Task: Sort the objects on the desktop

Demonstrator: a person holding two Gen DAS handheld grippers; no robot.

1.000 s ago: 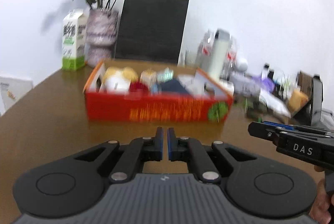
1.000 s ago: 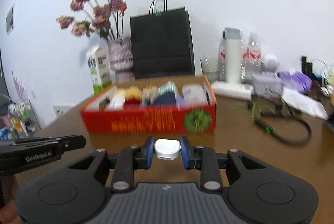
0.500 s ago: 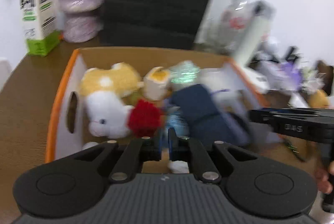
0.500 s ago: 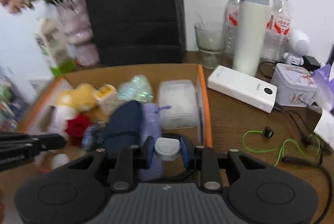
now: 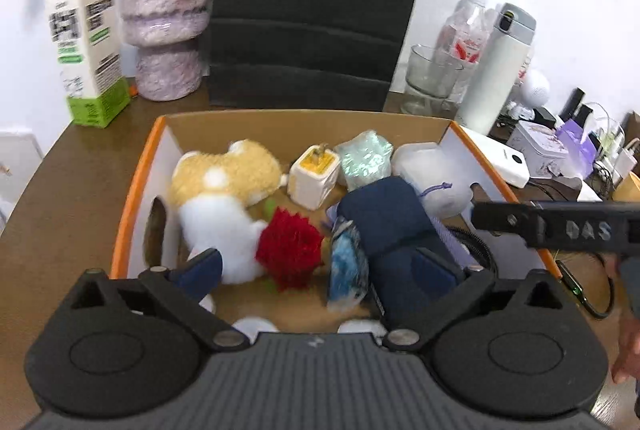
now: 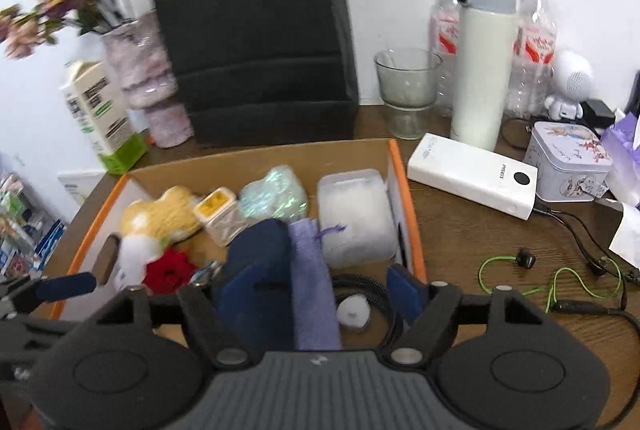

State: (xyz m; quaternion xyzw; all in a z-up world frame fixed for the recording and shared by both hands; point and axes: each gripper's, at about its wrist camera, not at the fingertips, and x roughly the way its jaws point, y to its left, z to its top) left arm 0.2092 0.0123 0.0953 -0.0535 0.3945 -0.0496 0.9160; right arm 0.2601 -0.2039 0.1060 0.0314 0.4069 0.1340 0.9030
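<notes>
Two handheld grippers hang over an orange-rimmed cardboard box [image 6: 404, 185] near the back edge of a brown wooden table [image 6: 472, 242]. Left gripper [image 5: 316, 266]: jaws have just been opening and stand spread wide, nothing pressed between the pads; beneath them lie a white-and-tan plush toy [image 5: 216, 189], a red fabric flower [image 5: 290, 250] and a crinkled blue packet [image 5: 346, 270]. Right gripper [image 6: 320, 288]: jaws have just been opening, released; a small white rounded case [image 6: 353, 313] lies loose between its fingers on a black coiled cable [image 6: 376, 282] at the box's near right corner, touching neither pad. In the left wrist view the right gripper's side shows the raised letters "DAS".

Box contents also include a dark blue pouch [image 6: 260, 250], a lilac drawstring bag [image 6: 310, 262], a frosted plastic container [image 6: 354, 213], a white plug with a yellow face [image 5: 314, 175] and an iridescent wrapped bundle [image 5: 366, 157].

Behind the box stand a black paper bag [image 6: 256, 41], a mottled pink vase [image 5: 164, 17] and a green-based milk carton [image 5: 86, 45]; its print is too blurred to read. Right of the box: a glass cup [image 6: 406, 89], a white flask with grey lid [image 6: 482, 69], a white power bank [image 6: 474, 175] with small unreadable lettering, a printed tin [image 6: 568, 161] and green earphones [image 6: 560, 278].
</notes>
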